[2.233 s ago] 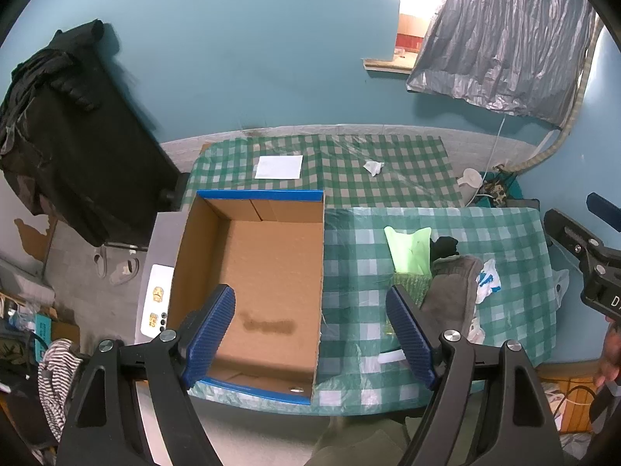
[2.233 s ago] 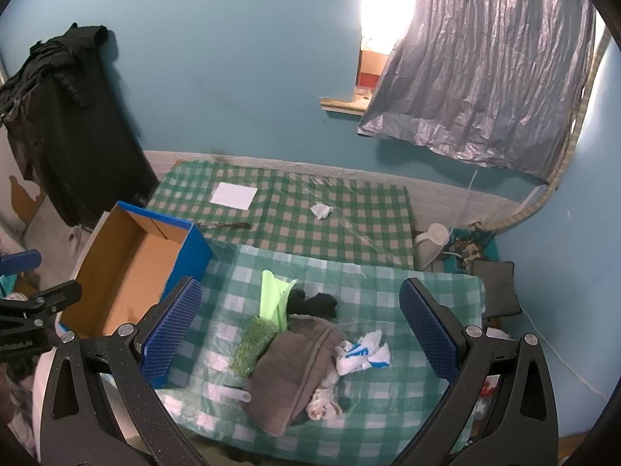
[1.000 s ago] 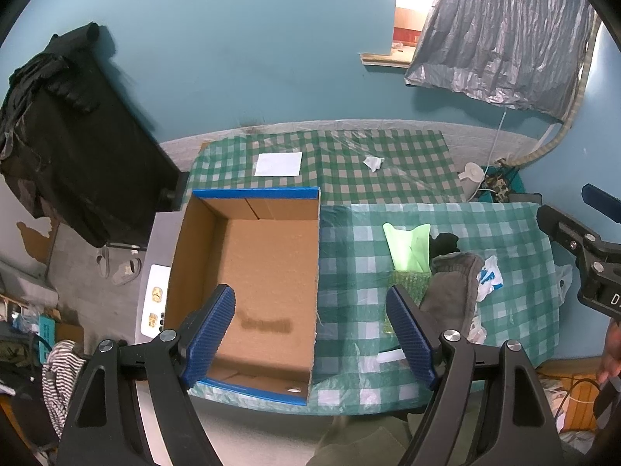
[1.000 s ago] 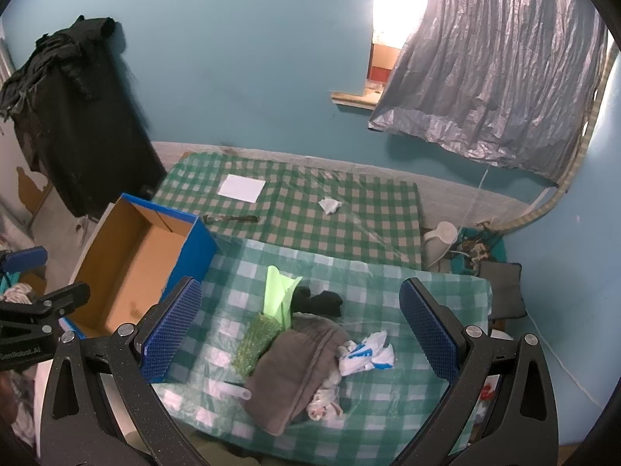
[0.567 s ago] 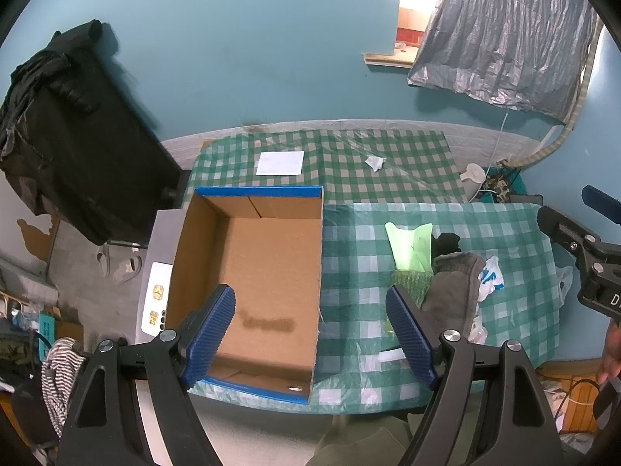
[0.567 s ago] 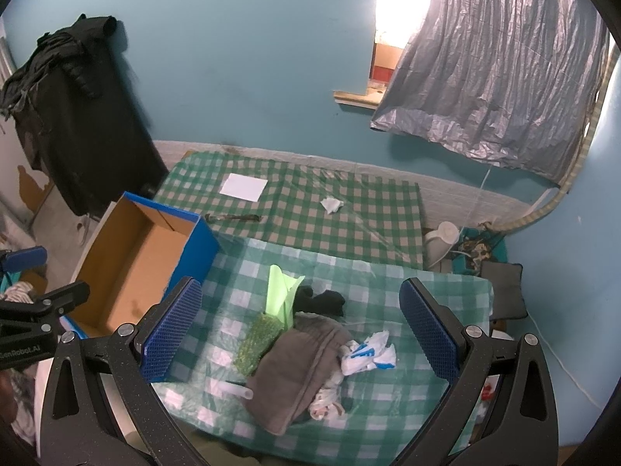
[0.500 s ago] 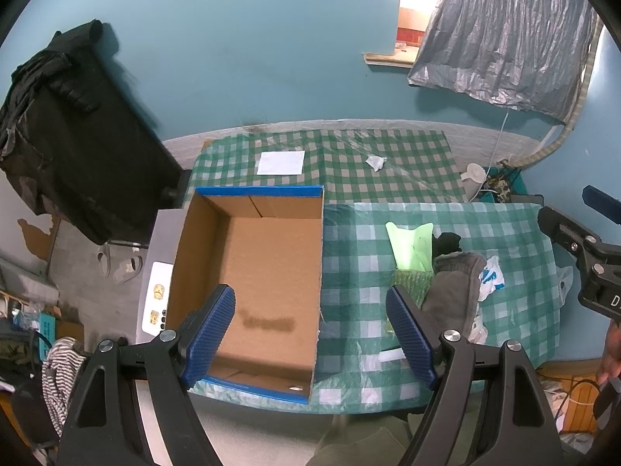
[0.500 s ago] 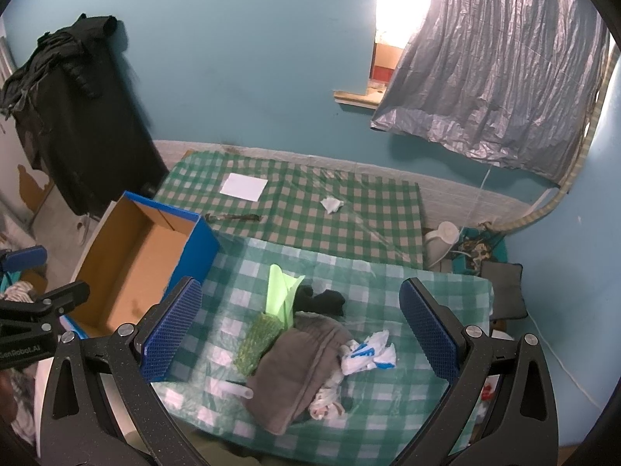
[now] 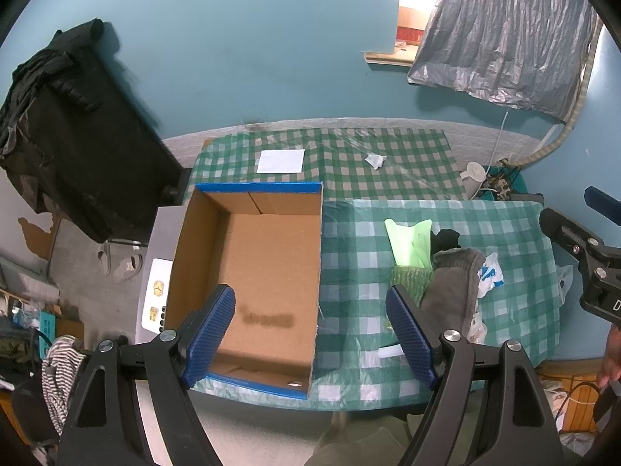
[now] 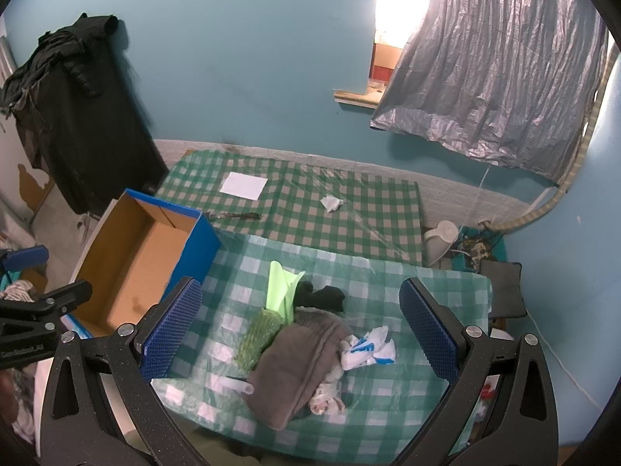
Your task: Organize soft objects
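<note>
Both claws, left claw (image 9: 310,330) and right claw (image 10: 299,330), released, empty, above tabletop (image 10: 446,291). Grey towel (image 10: 299,357) right of cardboard box (image 9: 268,256): limp, light; you pinch bunched top fold.

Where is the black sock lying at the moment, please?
In the right wrist view the black sock lies mid-table in the pile, just right of the lime-green cloth and touching the far edge of the grey towel.

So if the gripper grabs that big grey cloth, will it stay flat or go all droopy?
Probably droopy: the grey cloth lies in soft folds, slumped over the green scrubby pad. It likely drags its neighbours, since the white and blue rag touches its edge. It looks thick, so maybe heavier than the rag.
</note>
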`<control>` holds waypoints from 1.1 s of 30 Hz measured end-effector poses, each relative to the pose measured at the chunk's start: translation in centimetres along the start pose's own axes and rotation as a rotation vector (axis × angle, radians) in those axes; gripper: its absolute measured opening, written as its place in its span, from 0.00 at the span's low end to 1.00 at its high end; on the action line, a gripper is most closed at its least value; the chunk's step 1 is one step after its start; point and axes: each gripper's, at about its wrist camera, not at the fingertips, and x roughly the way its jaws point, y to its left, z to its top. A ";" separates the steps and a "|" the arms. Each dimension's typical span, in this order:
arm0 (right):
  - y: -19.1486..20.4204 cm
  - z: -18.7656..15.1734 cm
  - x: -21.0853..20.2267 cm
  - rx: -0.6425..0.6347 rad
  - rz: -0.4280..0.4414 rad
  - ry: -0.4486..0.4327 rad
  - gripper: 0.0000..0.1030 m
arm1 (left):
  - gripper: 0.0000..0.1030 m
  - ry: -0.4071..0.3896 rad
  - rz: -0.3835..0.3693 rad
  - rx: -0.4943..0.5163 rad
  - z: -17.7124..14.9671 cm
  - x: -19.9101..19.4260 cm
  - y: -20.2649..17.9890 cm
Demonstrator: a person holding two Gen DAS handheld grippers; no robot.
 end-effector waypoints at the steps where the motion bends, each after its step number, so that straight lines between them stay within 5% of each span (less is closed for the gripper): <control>1: 0.1 -0.2 0.0 0.000 0.000 0.000 0.98 | 0.79 0.000 0.000 0.001 0.0 0.0 0.0; 33: -4.9 -5.6 6.4 0.071 0.015 0.225 0.98 | 0.79 0.110 -0.010 0.163 -4.4 7.4 -3.5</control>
